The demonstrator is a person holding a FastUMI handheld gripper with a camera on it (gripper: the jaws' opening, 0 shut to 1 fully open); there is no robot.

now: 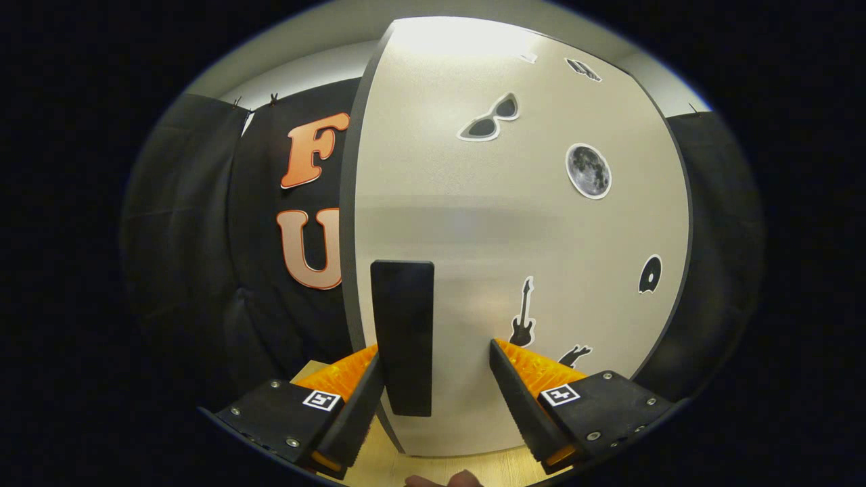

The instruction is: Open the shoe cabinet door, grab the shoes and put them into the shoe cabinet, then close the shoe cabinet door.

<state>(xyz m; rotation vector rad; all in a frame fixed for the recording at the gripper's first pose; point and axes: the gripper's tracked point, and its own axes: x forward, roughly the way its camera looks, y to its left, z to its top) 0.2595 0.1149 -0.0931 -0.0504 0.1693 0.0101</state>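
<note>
Gripper (pixel 436 379): fingers spread apart, gripping nothing. Left finger just beside door handle (pixel 402 337), looks to touch handle's left face; right finger well clear on the other side. Handle sits in the gap, nearer left finger.

Handle: dark flat bar, upright, long axis vertical, mounted near left edge of cabinet door (pixel 521 230). Judged rigid, non-fragile, smooth faces, may slip under light pinch. Best hold: mid-length of bar, both fingers across its narrow width.

Door: pale flat panel w/ stickers (sunglasses (pixel 489 120), moon (pixel 588 170), guitar (pixel 522 314)), directly ahead of fingers, just beyond handle. Stands upright, face toward gripper; dark left edge visible. Cannot tell if fully closed or slightly ajar. Judged stiff, light to moderate swing; hinge side prob. right, opposite handle. Pull straight back, then follow arc.

Wood-tone floor (pixel 487 467) below fingers.
</note>
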